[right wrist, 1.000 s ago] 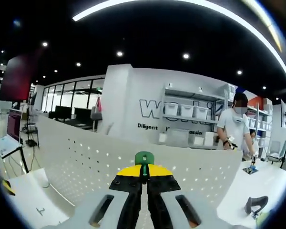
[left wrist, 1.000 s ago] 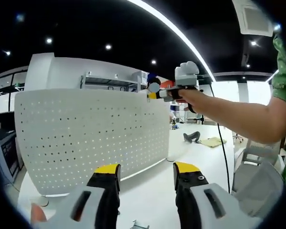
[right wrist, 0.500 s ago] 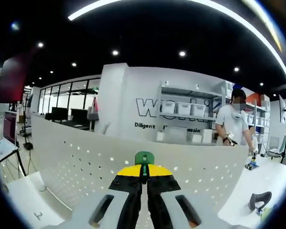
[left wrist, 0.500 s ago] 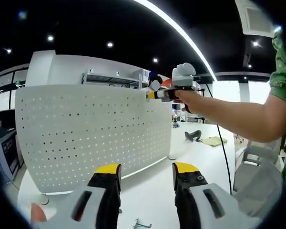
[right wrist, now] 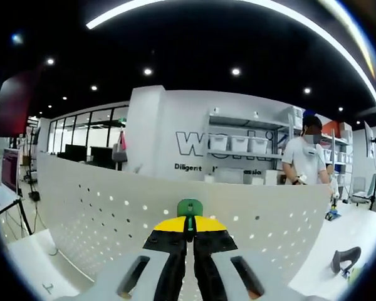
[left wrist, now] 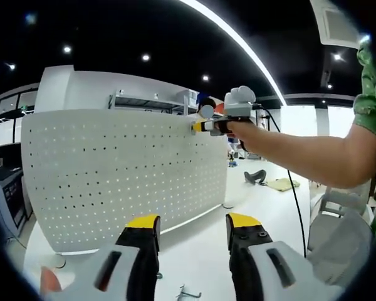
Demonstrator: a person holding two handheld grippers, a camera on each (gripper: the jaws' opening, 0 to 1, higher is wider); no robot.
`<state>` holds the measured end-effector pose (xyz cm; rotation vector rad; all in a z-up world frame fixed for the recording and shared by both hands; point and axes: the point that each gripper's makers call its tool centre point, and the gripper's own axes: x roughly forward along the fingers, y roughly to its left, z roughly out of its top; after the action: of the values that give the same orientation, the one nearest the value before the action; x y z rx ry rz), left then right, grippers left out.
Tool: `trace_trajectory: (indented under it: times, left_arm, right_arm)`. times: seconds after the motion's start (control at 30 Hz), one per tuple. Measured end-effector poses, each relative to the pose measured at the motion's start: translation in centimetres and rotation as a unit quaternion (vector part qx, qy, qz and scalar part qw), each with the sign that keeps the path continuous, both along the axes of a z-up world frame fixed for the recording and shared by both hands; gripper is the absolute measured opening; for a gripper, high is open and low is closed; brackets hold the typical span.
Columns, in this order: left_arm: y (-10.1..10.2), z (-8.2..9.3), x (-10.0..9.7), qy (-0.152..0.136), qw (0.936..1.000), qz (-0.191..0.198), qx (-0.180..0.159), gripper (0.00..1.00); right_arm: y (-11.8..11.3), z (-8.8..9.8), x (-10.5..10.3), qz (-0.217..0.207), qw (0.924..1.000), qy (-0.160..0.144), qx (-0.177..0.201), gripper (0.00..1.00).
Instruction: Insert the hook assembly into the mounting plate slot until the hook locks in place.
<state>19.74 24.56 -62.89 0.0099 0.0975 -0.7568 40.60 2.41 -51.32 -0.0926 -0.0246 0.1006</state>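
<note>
At lower centre of the right gripper view, the right hand-held gripper (right wrist: 189, 231), clamped on the small green plastic hook (right wrist: 190, 208), approaches the white perforated metal mounting plate (right wrist: 144, 213); next, align with a slot. The left hand-held gripper (left wrist: 191, 233) stands apart.

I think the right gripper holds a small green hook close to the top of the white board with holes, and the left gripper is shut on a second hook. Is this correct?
Not quite. In the left gripper view the left gripper is open, its jaws apart with nothing between them. The rest holds: in the right gripper view the right gripper is shut on the green hook, close to the top of the white board.
</note>
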Motion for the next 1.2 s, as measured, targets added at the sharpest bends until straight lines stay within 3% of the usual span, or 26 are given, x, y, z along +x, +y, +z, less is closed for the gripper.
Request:
trace_trajectory:
  times: [1.2]
  left_arm:
    - [0.49,-0.01,0.58,0.0,1.0,0.005,0.003,0.43]
  right_arm:
    - [0.36,-0.26,0.3,0.0,0.9999,-0.014,-0.002,0.01]
